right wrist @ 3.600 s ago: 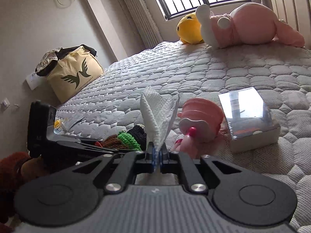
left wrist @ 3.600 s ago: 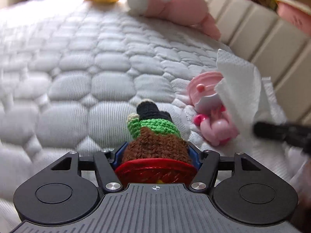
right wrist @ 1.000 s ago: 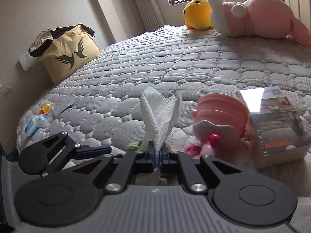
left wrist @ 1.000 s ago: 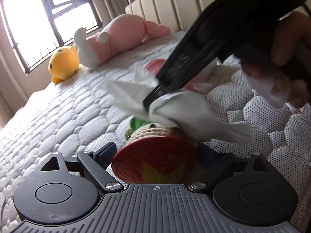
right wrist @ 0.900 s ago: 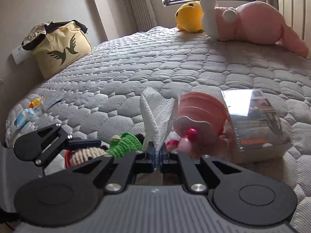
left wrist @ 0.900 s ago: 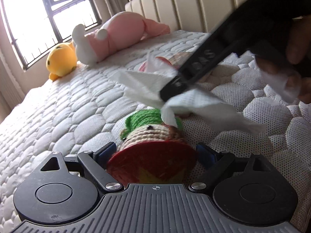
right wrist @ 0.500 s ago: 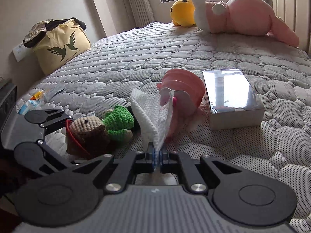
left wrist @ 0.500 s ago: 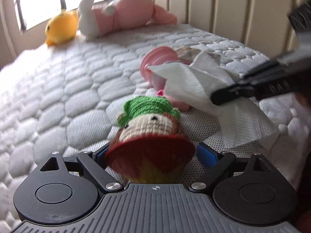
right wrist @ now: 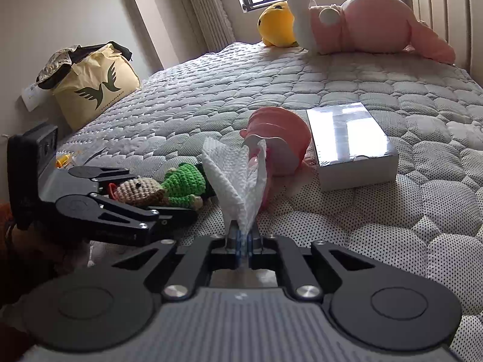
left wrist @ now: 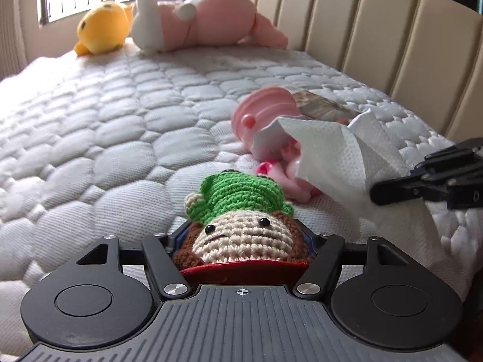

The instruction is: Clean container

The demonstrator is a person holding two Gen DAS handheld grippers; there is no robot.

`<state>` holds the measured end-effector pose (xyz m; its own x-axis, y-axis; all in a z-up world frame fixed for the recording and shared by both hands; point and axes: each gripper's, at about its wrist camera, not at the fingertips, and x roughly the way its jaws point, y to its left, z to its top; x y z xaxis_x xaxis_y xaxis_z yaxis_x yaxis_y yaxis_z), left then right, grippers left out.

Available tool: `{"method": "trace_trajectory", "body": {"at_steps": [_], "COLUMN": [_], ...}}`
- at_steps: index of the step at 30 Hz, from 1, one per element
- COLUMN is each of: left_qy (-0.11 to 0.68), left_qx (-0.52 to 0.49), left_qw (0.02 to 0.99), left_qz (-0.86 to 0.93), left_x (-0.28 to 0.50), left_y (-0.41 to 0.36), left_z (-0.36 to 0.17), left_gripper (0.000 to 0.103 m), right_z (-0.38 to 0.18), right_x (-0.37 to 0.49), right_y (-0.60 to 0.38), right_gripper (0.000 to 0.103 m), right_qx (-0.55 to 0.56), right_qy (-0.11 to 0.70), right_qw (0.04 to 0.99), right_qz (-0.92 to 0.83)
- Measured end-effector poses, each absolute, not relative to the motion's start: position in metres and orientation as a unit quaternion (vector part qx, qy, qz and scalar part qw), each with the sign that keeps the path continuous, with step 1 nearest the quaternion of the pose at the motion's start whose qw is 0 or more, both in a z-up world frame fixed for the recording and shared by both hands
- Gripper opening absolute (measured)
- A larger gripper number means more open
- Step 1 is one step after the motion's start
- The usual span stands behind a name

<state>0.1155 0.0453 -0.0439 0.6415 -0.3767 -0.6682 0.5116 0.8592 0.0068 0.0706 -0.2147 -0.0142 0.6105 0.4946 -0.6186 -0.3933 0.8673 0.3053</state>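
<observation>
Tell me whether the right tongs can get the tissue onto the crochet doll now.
Probably yes. The right tongs, shut on the tissue, are near the doll; nothing lies between, though the left tongs grip its sides.

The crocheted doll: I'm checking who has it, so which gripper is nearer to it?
Left. The left gripper is shut on the crocheted doll. The right gripper, off to the doll's right, pinches a paper towel, apart from the doll.

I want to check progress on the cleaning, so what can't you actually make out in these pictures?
- Crochet doll: its red base, left wrist view, is cut off by the left tool body.
- Pink shell container: its lower part is hidden behind the paper towel in both views; its cleanliness is unreadable.
- Small items at the mattress edge, right wrist view: too small to identify.
</observation>
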Motion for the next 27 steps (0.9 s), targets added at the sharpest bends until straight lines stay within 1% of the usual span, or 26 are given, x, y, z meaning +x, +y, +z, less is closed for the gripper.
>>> {"method": "trace_trajectory", "body": {"at_steps": [3,5,9,11,14,16,19,23,26,27], "left_qy": [0.265,0.22,0.207,0.179,0.176,0.19,0.189,0.196,0.202,0.206], "left_qx": [0.242,0.325,0.376,0.4,0.376,0.345,0.337,0.322,0.31,0.301], "left_qw": [0.913,0.903,0.879,0.876,0.884,0.891,0.895,0.899,0.902,0.904], "left_qz": [-0.194,-0.176,-0.208,-0.202,-0.213,-0.226,-0.224,-0.225,-0.222,-0.221], "left_x": [0.102,0.094,0.078,0.067,0.063,0.065,0.063,0.065,0.07,0.072], "left_y": [0.04,0.039,0.036,0.028,0.024,0.024,0.024,0.025,0.022,0.022], "left_z": [-0.046,-0.051,-0.064,-0.071,-0.068,-0.064,-0.065,-0.066,-0.065,-0.064], "left_gripper": [0.072,0.072,0.072,0.072,0.074,0.076,0.077,0.077,0.078,0.077], "right_z": [-0.009,-0.003,0.016,0.026,0.037,0.035,0.017,-0.009,-0.017,-0.018], "right_x": [0.074,0.078,0.086,0.09,0.095,0.099,0.099,0.1,0.1,0.1], "right_y": [-0.211,-0.203,-0.173,-0.155,-0.13,-0.113,-0.098,-0.106,-0.122,-0.128], "right_gripper": [0.006,0.006,0.006,0.006,0.005,0.005,0.005,0.006,0.006,0.006], "right_qx": [0.093,0.102,0.107,0.112,0.134,0.125,0.074,0.058,0.06,0.059], "right_qy": [0.358,0.349,0.324,0.309,0.295,0.302,0.328,0.36,0.369,0.37], "right_qw": [0.891,0.889,0.885,0.879,0.858,0.853,0.861,0.867,0.874,0.877], "right_qz": [0.262,0.277,0.317,0.345,0.398,0.407,0.381,0.339,0.311,0.301]}}
